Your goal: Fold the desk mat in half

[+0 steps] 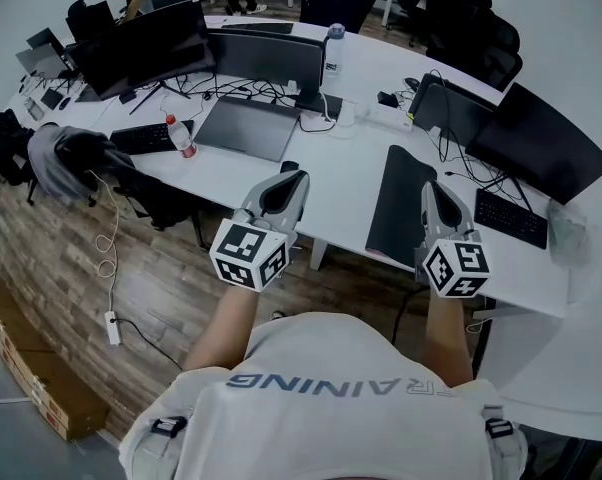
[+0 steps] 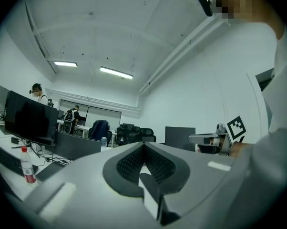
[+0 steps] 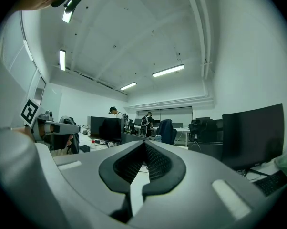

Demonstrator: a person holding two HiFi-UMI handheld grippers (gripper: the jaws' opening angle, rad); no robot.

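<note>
– Black desk mat: pos.?
– Flat, unfolded, on white desk. Long side runs from the desk's front edge toward the rear. Right of centre in head view, near end at the front edge.

– Grippers, ref. mat?
– Right gripper: held level. Tip overlaps the mat's right edge in head view; contact can't be confirmed. Left gripper: also level, tip over the desk's front strip, well left of the mat w/ bare white top btwn them.

– Jaw state?
– Both sets closed. Left gripper view: pads meet at the tips, nothing btwn. Right gripper view: same, pads tip to tip, empty. Neither clamps the mat.

– Surroundings?
– Keyboard and dark monitor just right of the mat. Grey laptop and red-capped bottle to the left-rear, w/ cables beyond. Wood floor below the desk front, w/ a power strip lying on it. More desks, screens and chairs at the rear. Two persons show far back in both gripper views, too small for detail.
</note>
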